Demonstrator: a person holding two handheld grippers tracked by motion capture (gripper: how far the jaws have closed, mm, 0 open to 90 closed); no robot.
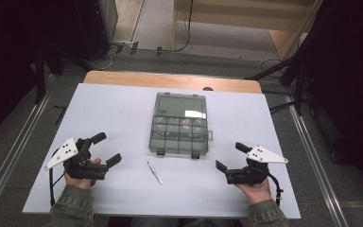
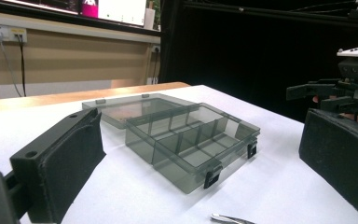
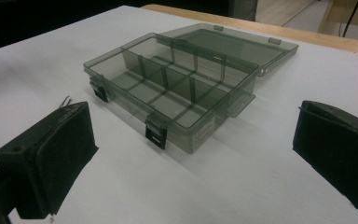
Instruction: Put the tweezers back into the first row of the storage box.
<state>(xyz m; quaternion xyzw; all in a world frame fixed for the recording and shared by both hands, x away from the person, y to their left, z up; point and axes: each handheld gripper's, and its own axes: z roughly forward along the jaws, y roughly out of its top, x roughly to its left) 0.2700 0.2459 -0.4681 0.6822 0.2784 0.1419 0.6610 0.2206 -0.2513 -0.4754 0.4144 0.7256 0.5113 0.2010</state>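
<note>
We see the smoky compartment box (image 1: 178, 135) mid-tabletop (image 1: 113, 113), lid flat open behind. Tweezers (image 1: 154, 172) lie just before it. Left hand-held gripper (image 1: 105, 149) and right hand-held gripper (image 1: 230, 157) rest released, holding nothing. We judge nothing begun; next likely reaching for the tweezers.

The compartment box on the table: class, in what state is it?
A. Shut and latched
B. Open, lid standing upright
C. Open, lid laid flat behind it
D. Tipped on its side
C: the compartment box sits upright with its dividers exposed, and its lid lies flat on the table on the far side, hinged to the back edge.
</note>
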